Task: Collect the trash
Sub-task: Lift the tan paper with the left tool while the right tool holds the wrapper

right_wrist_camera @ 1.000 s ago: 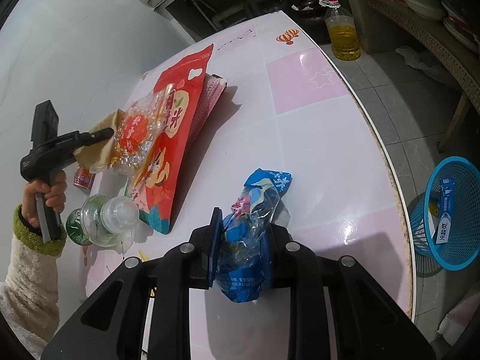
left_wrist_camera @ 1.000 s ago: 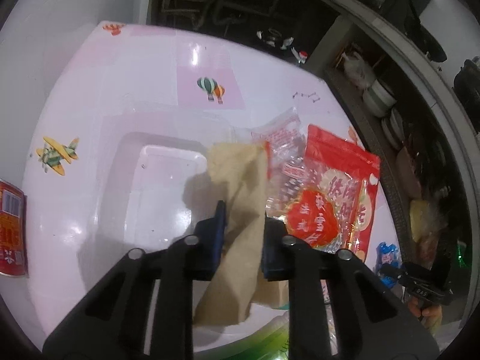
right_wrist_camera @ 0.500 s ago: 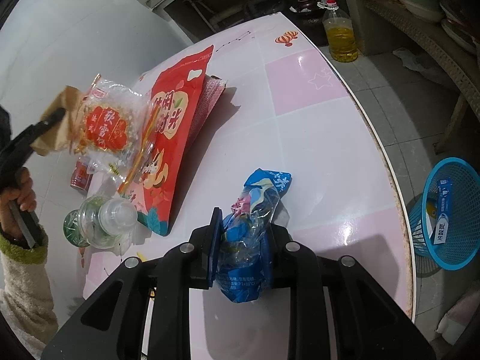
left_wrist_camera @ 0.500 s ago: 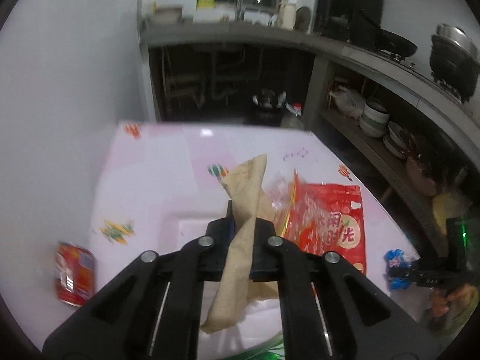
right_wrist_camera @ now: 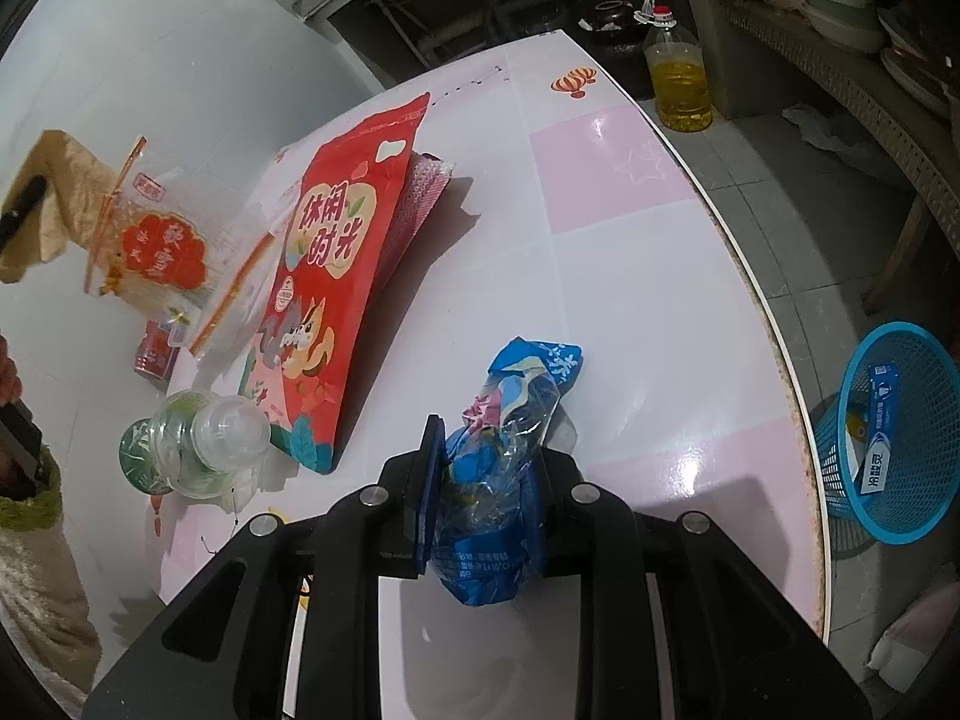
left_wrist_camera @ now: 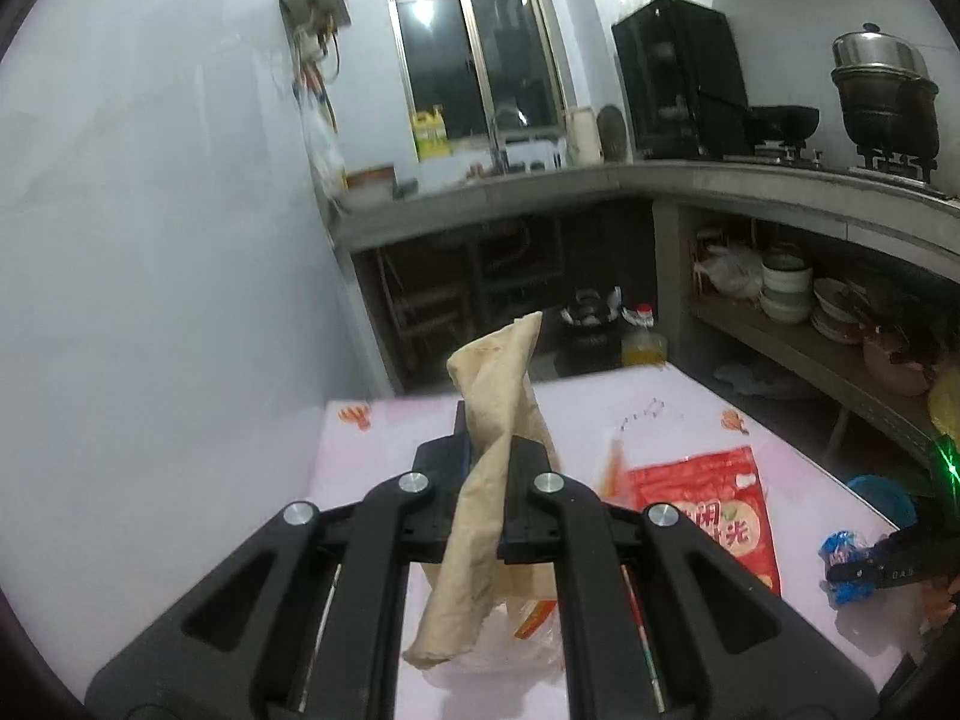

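Observation:
My left gripper (left_wrist_camera: 487, 450) is shut on a crumpled tan paper bag (left_wrist_camera: 486, 480), lifted well above the pink-and-white table (left_wrist_camera: 690, 420). A clear wrapper with red print (right_wrist_camera: 162, 246) hangs with the tan bag in the right wrist view. My right gripper (right_wrist_camera: 489, 462) is shut on a blue plastic wrapper (right_wrist_camera: 510, 450) resting on the table; that wrapper also shows in the left wrist view (left_wrist_camera: 840, 558). A big red snack bag (right_wrist_camera: 342, 276) lies on the table, also seen in the left wrist view (left_wrist_camera: 708, 510).
A blue mesh waste basket (right_wrist_camera: 894, 432) holding a blue box stands on the floor right of the table edge. A clear bottle (right_wrist_camera: 192, 450) and a red can (right_wrist_camera: 156, 348) lie at the table's left. An oil bottle (right_wrist_camera: 681, 78) stands on the floor beyond.
My left gripper has risen and tilted up, lifting the tan bag and the clear red-printed wrapper off the table. The right gripper has stayed still on the blue wrapper.

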### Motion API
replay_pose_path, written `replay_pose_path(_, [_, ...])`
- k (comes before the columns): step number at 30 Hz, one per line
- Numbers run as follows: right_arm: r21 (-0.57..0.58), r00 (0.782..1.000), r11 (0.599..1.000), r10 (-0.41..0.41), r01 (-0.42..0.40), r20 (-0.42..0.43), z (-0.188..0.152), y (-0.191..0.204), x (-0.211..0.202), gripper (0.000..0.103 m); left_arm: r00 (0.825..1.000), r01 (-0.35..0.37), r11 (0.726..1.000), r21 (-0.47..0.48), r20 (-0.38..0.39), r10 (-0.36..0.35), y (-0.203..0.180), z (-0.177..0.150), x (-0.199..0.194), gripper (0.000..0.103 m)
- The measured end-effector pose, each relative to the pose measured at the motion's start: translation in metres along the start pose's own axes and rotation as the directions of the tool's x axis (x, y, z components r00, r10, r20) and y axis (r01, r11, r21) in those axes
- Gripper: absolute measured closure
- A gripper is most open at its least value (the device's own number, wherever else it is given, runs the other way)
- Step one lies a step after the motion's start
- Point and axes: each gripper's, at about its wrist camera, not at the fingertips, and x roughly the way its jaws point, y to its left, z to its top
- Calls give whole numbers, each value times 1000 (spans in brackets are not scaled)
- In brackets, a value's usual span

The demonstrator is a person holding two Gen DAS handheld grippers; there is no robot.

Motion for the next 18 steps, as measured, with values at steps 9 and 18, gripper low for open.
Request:
replay_pose_path(9, [-8, 1000, 1000, -9, 10, 10, -1, 3, 0, 80, 986, -95, 993, 64, 146, 85, -9, 18, -31, 99])
replay_pose_path(18, [-3, 1000, 1000, -4, 4, 12, -1, 2, 0, 81, 965, 177, 947, -267, -141, -220, 19, -5, 25, 99])
